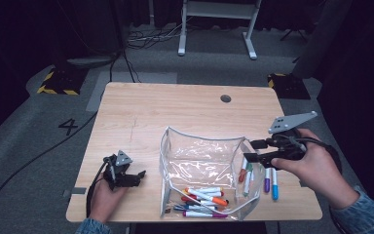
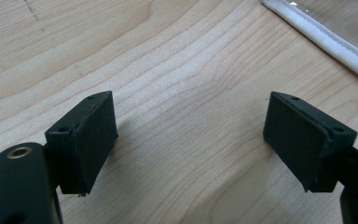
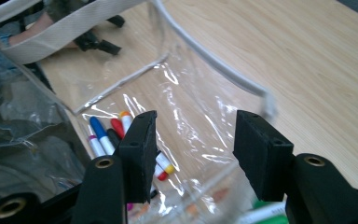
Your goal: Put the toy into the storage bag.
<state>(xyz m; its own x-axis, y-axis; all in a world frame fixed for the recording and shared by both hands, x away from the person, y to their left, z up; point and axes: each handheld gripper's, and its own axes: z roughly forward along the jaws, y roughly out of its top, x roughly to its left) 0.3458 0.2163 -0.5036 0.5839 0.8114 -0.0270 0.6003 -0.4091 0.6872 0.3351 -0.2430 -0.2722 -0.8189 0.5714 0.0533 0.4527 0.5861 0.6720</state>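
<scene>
High view: a clear pouch stands open near the table front edge, several markers already inside and a few loose markers lying just right of it. Right gripper, jaws spread with nothing between them, hovers at the pouch's right rim, above the loose markers. Left gripper, jaws wide and empty, rests on the wood left of the pouch, apart from it. Risk: the unsupported pouch wall may fold or slide when the right jaws descend, scattering markers
</scene>
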